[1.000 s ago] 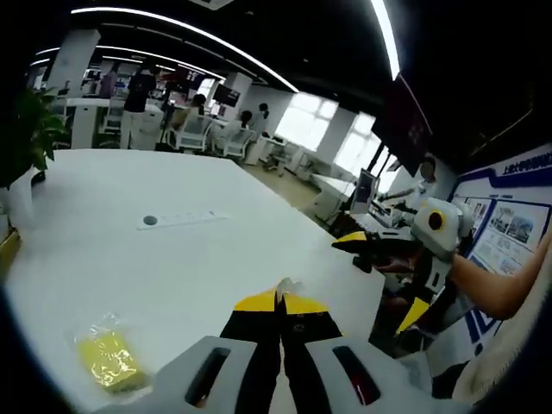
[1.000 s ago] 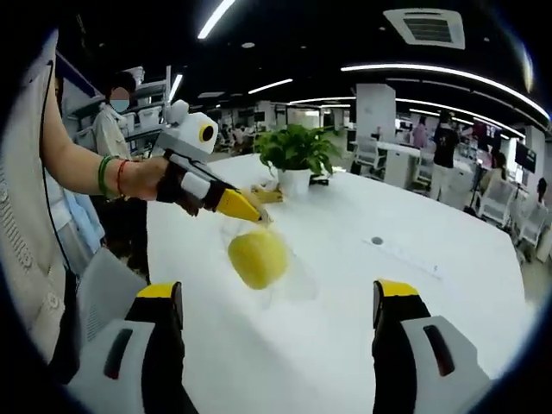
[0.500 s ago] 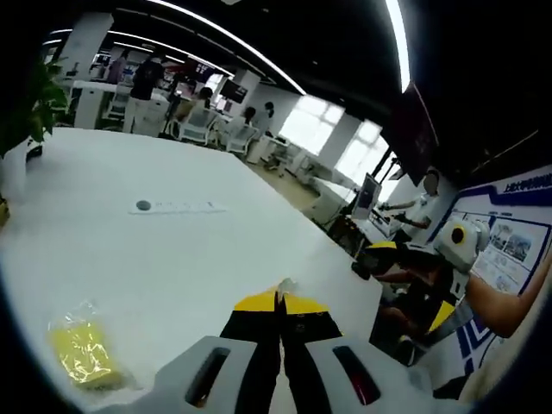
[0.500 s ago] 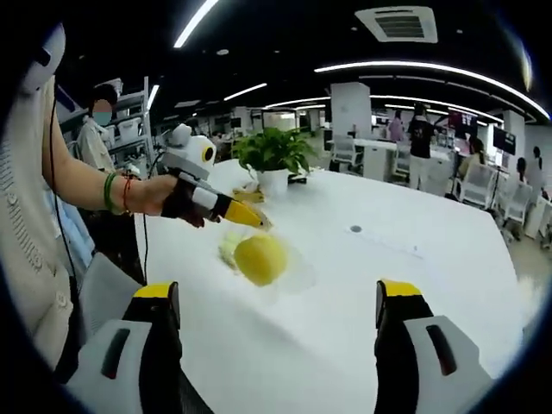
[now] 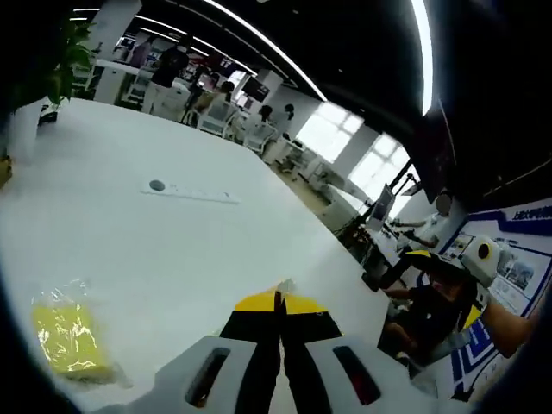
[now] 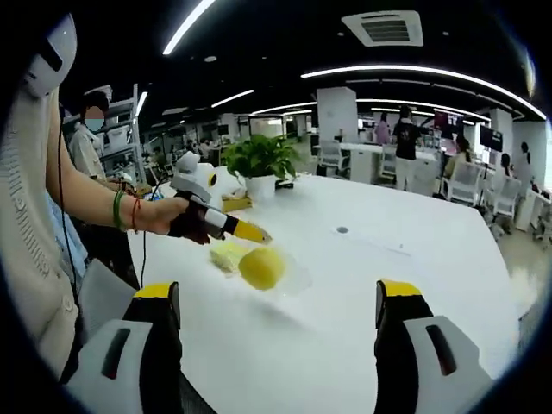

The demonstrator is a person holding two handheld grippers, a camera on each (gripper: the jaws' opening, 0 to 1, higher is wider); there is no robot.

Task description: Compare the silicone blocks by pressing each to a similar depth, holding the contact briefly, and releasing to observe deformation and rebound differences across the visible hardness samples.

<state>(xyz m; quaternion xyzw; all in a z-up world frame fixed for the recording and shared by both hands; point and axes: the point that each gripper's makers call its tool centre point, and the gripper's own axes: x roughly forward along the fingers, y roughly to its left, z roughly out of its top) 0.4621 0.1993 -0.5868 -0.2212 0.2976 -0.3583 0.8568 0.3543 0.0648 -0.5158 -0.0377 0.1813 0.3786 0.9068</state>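
Clearly left gripper pinches clear bag holding rounded yellow block; right gripper gapes

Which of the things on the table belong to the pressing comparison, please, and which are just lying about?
Job:
yellow round block in clear wrap
yellow flat block in wrap
left tongs
right tongs

Lying about:
plant
white strip on the table

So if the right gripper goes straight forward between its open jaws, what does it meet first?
Most likely the round yellow block in its clear wrapper, lying on the white table ahead, slightly toward the left jaw. The right gripper would cross bare table first; depth is uncertain.
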